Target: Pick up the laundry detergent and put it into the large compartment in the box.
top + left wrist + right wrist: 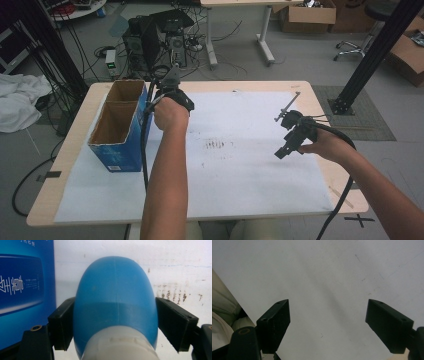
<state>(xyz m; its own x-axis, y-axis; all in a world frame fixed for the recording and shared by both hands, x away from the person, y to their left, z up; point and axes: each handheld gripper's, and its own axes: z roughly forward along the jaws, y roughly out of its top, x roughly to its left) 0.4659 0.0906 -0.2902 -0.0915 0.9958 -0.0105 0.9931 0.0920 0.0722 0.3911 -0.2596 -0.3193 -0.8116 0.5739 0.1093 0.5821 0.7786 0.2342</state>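
Note:
My left gripper [169, 94] is held just right of an open-topped blue cardboard box [120, 131] at the table's left. In the left gripper view its jaws [122, 315] are shut on a rounded blue object with a white end [115, 290], and the box's printed blue side [22, 285] stands close on the left. The hand hides that object in the high view. My right gripper [283, 149] hangs over the right part of the white paper sheet [240, 170], open [327, 315], with nothing but paper between its fingers.
The box has two brown-lined compartments. Dark smudges [217, 144] mark the middle of the sheet. Behind the table stand a computer tower [142, 42] and cables. A black frame post [372, 55] rises at the right, and a white cloth [17, 100] lies at the left.

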